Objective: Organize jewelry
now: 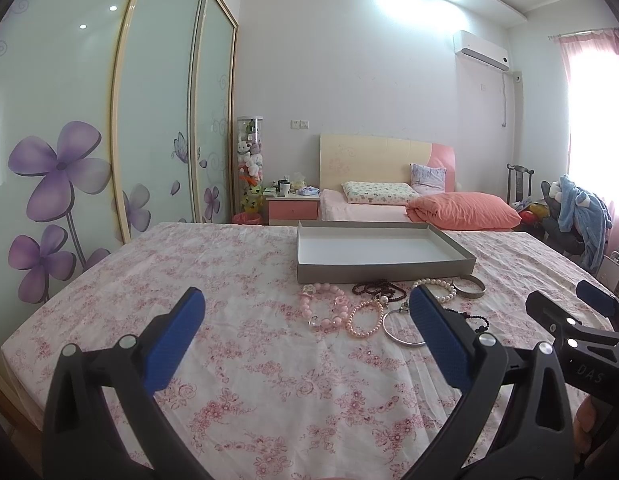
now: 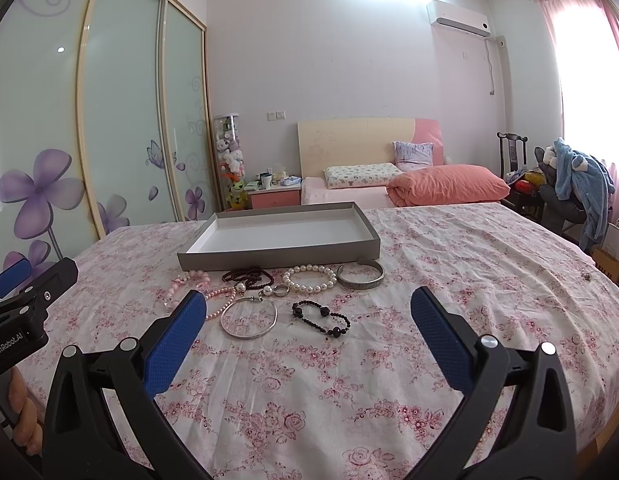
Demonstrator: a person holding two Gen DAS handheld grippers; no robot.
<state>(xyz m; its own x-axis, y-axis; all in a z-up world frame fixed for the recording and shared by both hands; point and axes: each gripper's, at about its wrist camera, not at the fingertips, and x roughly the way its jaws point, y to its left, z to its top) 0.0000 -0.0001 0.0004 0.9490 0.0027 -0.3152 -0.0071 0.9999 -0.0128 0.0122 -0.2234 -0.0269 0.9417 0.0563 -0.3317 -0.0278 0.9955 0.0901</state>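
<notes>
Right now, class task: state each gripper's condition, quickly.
Left gripper: open, holding nothing, above the floral pink bedsheet.
Right gripper: open, holding nothing.

Both fisheye views sit low over the pink floral bedspread, facing the far headboard wall. The left wrist camera looks from the left, the right from the right; each catches the other's gripper at its edge. Both share the shallow grey cardboard tray nearby.
</notes>
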